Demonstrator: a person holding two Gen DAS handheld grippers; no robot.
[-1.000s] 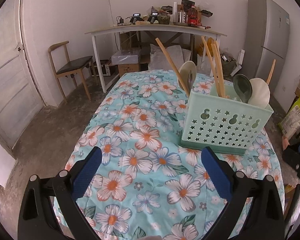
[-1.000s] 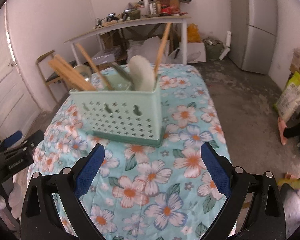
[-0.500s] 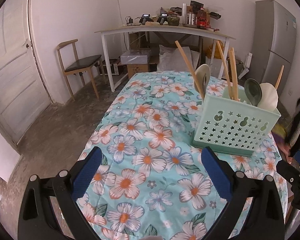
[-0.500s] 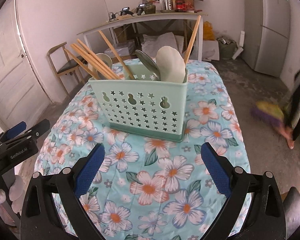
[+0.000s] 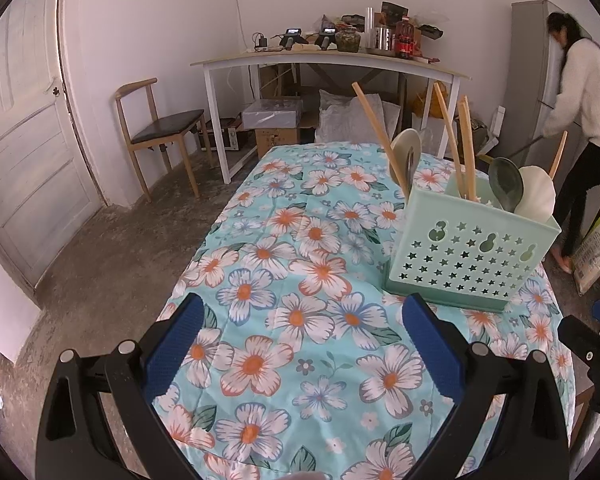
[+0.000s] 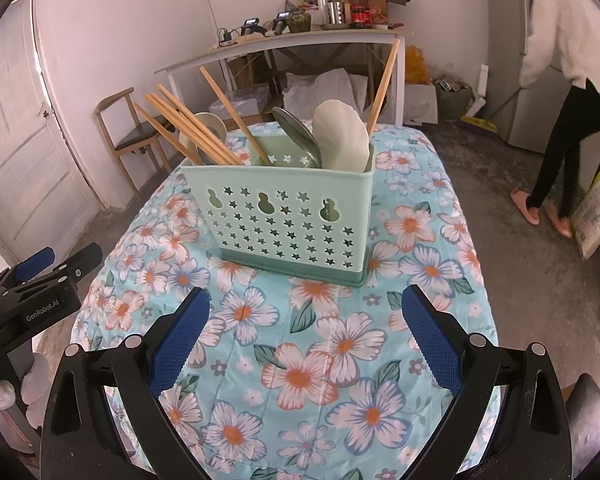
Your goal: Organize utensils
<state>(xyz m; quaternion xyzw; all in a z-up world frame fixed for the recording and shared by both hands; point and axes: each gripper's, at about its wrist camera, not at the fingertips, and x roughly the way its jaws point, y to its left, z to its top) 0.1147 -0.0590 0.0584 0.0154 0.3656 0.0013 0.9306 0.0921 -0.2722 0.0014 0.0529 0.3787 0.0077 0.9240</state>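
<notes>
Both tools are held wide apart and empty over the flowered tablecloth (image 6: 308,380): the left gripper (image 5: 300,344) with its blue pads (image 5: 172,344) spread and nothing between them, the right gripper (image 6: 306,332) likewise spread with only cloth seen in the gap. The mint-green utensil holder (image 6: 288,220) is found straight ahead of the right gripper, standing upright on the cloth just past the fingertips, its star-punched wall turned toward the camera. From the left gripper it is seen ahead and off to the right (image 5: 468,256), well clear of the pads. It is already loaded: wooden chopsticks (image 6: 188,128) are fanned out leaning left, a single stick (image 6: 382,84) is tilted to the right, and a white spoon (image 6: 342,140) is packed beside a dark green spoon (image 6: 296,132); a pale spoon (image 5: 406,152) is seen at the far left end. No loose utensil is seen on the cloth between tools and holder. Beyond the table, a cluttered white desk (image 5: 328,60), a wooden chair (image 5: 156,132) and a door (image 5: 24,152) are noted, and a person (image 6: 556,60) in a white top is bent at the fridge (image 5: 536,80), far right.
</notes>
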